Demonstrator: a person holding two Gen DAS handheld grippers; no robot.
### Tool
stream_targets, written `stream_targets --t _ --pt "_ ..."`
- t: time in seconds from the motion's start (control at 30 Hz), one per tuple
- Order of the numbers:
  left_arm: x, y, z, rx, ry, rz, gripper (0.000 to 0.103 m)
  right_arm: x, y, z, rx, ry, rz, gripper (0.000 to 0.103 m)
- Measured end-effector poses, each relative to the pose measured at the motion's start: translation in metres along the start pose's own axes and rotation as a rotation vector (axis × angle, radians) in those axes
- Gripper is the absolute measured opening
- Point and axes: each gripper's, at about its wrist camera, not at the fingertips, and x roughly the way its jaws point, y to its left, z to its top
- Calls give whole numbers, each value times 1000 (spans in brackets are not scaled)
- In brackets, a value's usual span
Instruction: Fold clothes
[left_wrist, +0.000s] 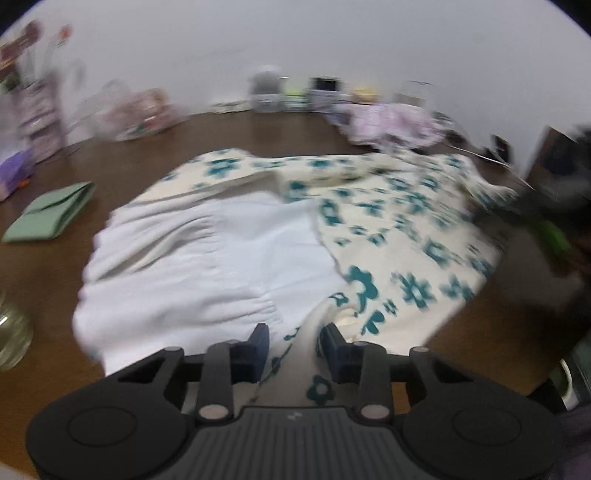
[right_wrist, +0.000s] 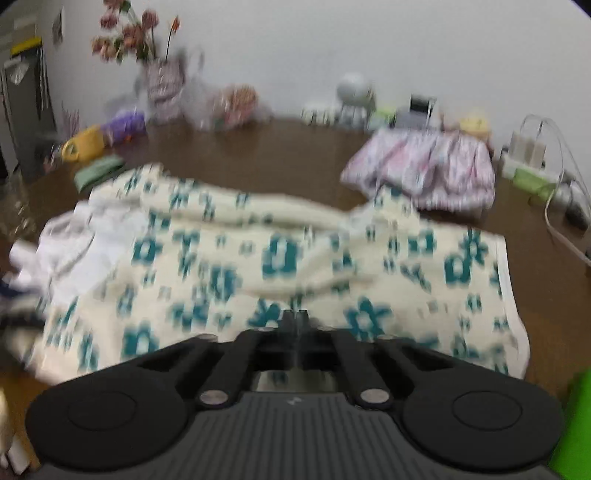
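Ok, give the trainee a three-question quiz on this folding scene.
1. True or false: the right hand-held gripper is shut.
2. What lies between the fingers of the left hand-held gripper? A) the green cloth B) a fold of the floral garment C) nothing
3. Fill in: the pink garment lies on the brown ____, beyond the floral garment.

Key: 1 true; 2 B; 3 table
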Motion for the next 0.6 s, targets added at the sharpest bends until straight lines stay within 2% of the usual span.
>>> stream_targets --t 0.07,0.1,0.13,0.17,0.2,0.23,0.27,0.3,0.33,0.4,0.47,0.5,0.53,0.57,0.6 --pt "-7 8 -1 -29 -25 -13 40 -26 5 -15 -8 6 58 0" --pt "-11 11 -1 -40 -41 -27 50 -41 7 -23 -8 4 89 0" --pt "-15 14 -2 -49 -57 -40 64 -56 10 -31 -7 3 120 1" --pt "-18 15 -2 -46 -74 -51 70 -67 11 -35 2 -10 148 1" --pt "-18 15 -1 -43 -83 -60 74 -73 10 -35 13 -37 179 2" --pt "-17 14 1 -38 -80 -76 74 -77 10 -32 22 -67 213 8" --pt "-16 11 1 -20 -73 -96 73 -78 9 -28 26 -93 229 17" --pt "-16 8 1 -1 -66 -115 73 -73 9 -24 25 -105 217 47" --pt "-17 3 -1 28 -66 -127 73 -63 8 -21 17 -94 185 67" --pt "-19 -2 -8 60 -76 -141 72 -41 9 -19 -12 -39 148 66" --pt "-16 -4 -14 56 -68 -151 59 -21 9 -20 -41 11 136 62" --pt "-12 -4 -15 43 -53 -145 37 -15 9 -22 -54 27 145 47" --pt "-9 -2 -15 27 -52 -126 22 -13 9 -23 -57 29 140 31" --pt "-7 1 -15 11 -49 -109 15 -14 6 -22 -44 34 138 22" --pt "-7 7 -15 -14 -41 -112 12 -21 4 -20 -38 36 153 6"
